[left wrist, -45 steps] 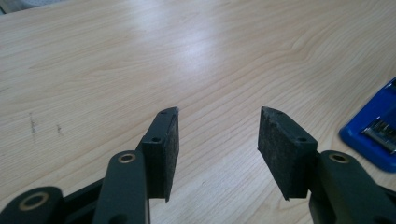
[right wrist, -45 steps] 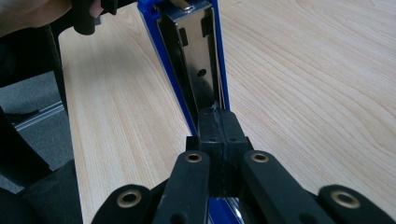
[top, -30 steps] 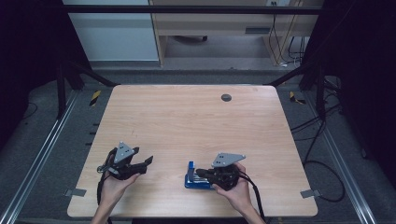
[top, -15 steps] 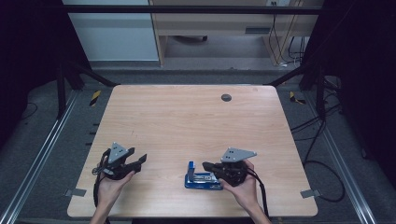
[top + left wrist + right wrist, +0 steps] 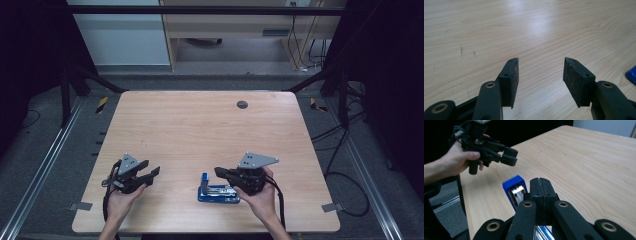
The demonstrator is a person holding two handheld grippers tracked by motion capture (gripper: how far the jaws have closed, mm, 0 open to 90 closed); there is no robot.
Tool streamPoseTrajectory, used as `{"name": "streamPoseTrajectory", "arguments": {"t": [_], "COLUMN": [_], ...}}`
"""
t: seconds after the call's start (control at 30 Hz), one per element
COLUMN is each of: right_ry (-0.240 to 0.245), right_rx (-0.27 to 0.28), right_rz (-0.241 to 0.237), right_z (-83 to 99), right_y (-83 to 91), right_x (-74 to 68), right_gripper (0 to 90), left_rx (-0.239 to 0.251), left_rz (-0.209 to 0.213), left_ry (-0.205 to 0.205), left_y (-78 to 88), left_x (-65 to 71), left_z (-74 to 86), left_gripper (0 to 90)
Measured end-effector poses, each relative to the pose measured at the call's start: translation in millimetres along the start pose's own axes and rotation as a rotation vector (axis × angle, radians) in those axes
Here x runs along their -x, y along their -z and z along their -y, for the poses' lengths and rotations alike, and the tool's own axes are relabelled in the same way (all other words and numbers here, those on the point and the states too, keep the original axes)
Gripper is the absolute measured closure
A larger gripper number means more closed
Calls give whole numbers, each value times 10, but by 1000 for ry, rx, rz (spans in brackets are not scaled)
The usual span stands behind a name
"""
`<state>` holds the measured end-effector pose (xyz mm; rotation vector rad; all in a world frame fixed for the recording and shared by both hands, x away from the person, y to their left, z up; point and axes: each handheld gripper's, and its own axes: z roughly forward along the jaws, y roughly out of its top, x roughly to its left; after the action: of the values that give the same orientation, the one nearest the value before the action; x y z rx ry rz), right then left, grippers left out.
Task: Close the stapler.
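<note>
My left gripper jaws apart over pale wooden tabletop, right gripper jaws closed empty above blue metal stapler.

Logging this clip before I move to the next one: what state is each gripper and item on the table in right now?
left gripper: open, jaws apart with nothing between them, held just above the table.
right gripper: shut, pads pressed together, empty, above the stapler.
blue stapler: lying flat on the table, closed, not gripped.
table: bare wood apart from the stapler and a dark round grommet.
</note>
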<state>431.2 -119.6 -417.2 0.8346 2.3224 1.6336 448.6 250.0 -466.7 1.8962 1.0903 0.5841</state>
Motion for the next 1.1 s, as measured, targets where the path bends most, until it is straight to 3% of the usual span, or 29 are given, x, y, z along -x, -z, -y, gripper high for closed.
{"name": "streamPoseTrajectory", "arguments": {"t": [0.33,0.57,0.87,1.1], "right_ry": [38,67,74,63], "right_rx": [10,-24,-51,-86], "right_rz": [-50,-60,-42,-7], "right_z": [-192,-233,-190,-90], "right_y": [-159,-251,-253,-170], "right_x": [-228,-318,-318,-218], "right_gripper": [900,900,900,900], "left_rx": [-11,-22,-21,-13], "left_rz": [-14,-11,-16,-23], "left_ry": [11,-5,-6,-9], "left_y": [19,9,17,30], "left_x": [-4,12,7,-3], "left_z": [-3,-5,0,-1], "left_gripper": [470,469,460,456]}}
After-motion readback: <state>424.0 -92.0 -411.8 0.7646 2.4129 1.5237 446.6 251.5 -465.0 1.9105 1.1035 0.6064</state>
